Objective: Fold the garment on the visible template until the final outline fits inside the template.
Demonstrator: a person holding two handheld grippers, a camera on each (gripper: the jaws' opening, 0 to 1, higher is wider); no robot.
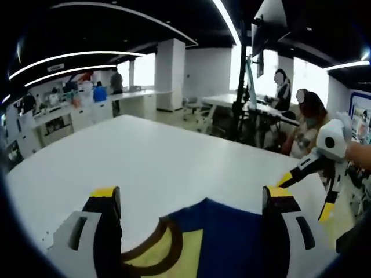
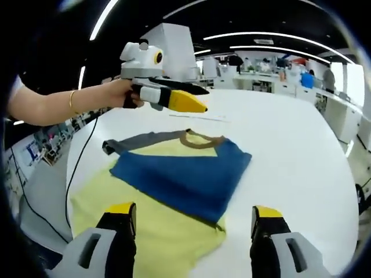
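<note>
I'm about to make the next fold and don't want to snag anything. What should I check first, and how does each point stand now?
1. Left tool clear of the cloth: ok, it is held in the air above the far end of the T-shirt.
2. Right tool empty: ok, open, nothing between its jaws.
3. Blue flap lying flat on the yellow part: ok, though its edges are blurred.
4. Brown collar uncovered: ok.
5. Grey sleeve folded in: not ok, it sticks out sideways.
6. Outline within the template: cannot tell, no template is discernible on the white table.
</note>
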